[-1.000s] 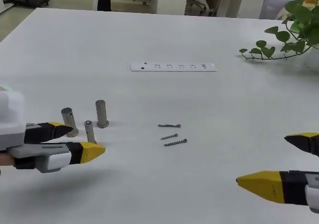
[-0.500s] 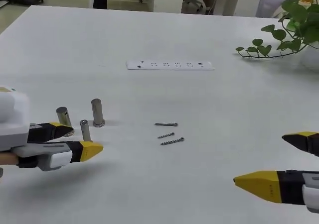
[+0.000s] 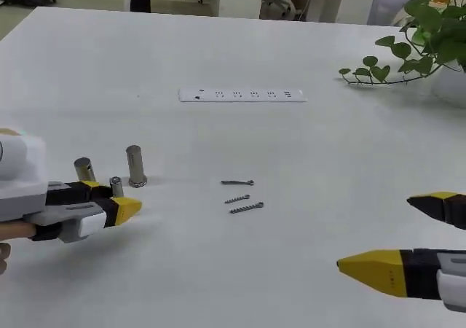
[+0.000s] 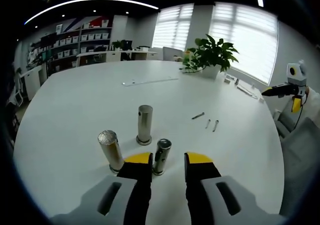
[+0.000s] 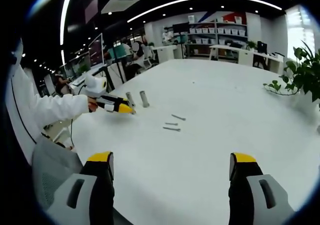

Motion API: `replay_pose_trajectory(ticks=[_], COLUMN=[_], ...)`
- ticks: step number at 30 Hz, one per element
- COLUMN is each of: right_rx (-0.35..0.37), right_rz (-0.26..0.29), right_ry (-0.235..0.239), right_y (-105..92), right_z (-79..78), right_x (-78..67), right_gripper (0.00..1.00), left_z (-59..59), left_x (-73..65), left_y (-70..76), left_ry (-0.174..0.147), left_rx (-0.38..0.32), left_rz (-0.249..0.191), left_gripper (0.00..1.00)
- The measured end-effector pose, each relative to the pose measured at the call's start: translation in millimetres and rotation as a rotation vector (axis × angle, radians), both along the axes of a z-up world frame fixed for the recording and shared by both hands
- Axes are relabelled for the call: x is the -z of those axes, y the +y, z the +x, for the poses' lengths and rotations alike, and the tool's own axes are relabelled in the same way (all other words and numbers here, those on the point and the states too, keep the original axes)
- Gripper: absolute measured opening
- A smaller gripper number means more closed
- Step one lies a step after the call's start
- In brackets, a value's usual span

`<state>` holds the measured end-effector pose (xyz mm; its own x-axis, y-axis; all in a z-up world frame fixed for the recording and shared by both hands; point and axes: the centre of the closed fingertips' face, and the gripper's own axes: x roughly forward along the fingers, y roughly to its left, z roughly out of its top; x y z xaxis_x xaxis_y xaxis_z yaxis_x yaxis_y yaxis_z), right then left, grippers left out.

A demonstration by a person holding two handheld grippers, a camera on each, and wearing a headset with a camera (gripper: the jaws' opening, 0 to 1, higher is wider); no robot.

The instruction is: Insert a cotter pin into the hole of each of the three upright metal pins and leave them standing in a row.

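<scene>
- Three upright cylindrical steel pins (image 4: 144, 124) stand clustered on the white worktop (image 3: 313, 153), long axes vertical. Likely stiff, slick and easily tipped.
- Left gripper (image 4: 167, 161): jaws narrow, straddling the shortest pin (image 4: 161, 155) (gap visible one side). Best gripped low on the shank.
- Three thin wire cotter pins (image 3: 237, 199) lie flat, roughly parallel. Probably light and bendable, so take one by its head.
- Right gripper (image 5: 170, 165): jaws wide, empty.

White power strip (image 3: 242, 95) and leafy plant (image 3: 424, 36) on white table (image 3: 306, 168)
</scene>
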<state>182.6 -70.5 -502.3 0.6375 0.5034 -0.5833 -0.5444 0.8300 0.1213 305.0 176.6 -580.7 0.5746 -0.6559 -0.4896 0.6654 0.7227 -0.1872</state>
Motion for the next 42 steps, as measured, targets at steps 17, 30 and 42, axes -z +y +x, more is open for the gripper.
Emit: replay_pose_trajectory(ticks=[17, 30, 42], right_rx=[-0.019, -0.030, -0.042], right_rz=[0.026, 0.026, 0.039], right_ry=[0.020, 0.020, 0.017], right_y=[4.0, 6.0, 9.8], right_z=[-2.6, -0.3, -2.1], right_x=[2.1, 2.1, 0.9], right_gripper=[0.94, 0.94, 0.94], left_z=[8.4, -7.2, -50.8], left_x=[3.5, -18.3, -24.5], left_y=[6.5, -11.2, -58.8], left_ry=[-0.081, -0.152, -0.160], left_rx=[0.009, 0.083, 0.213], left_rz=[0.102, 0.058, 0.044], left_gripper=[0.06, 0.05, 0.06])
